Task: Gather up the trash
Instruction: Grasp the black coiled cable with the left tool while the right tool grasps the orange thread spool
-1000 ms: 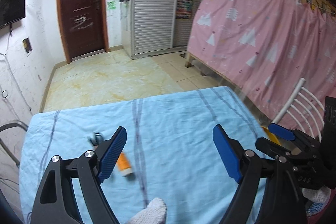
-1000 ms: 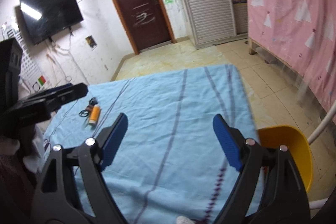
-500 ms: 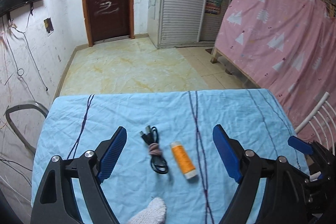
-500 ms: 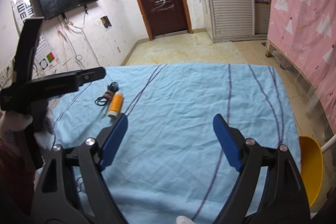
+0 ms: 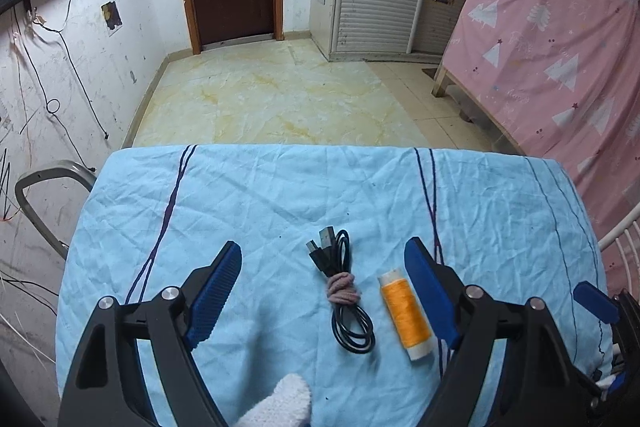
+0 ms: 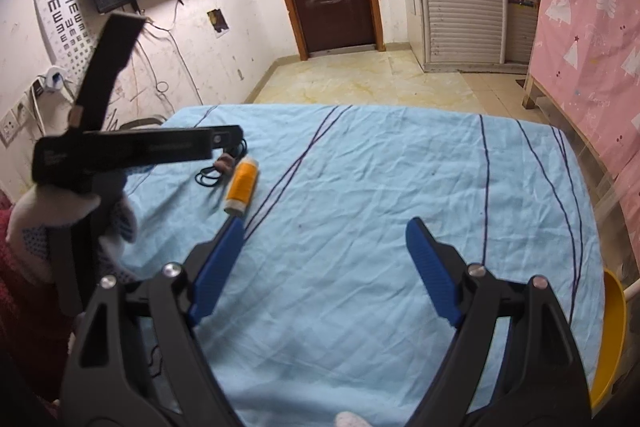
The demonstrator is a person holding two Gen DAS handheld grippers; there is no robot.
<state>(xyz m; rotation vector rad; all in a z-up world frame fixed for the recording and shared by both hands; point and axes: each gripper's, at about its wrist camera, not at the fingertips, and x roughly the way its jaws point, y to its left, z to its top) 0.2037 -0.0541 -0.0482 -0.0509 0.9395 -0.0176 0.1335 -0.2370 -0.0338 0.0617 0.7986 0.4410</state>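
- Left wrist view put the orange thread spool (image 5: 406, 313) at five o'clock, just beside the bundled black cable (image 5: 344, 291), both on the cloth.
- My left gripper (image 5: 322, 291) straddled both, wide apart, jaws just closing, gripping nothing; my right gripper (image 6: 320, 269) gaped empty.
- I feared closing would snag the cable too.
- Wrinkled blue sheet (image 5: 280, 195); tiled floor (image 5: 280, 99) at twelve o'clock.

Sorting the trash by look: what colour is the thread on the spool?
Orange, on a white spool; clearest in the left wrist view.
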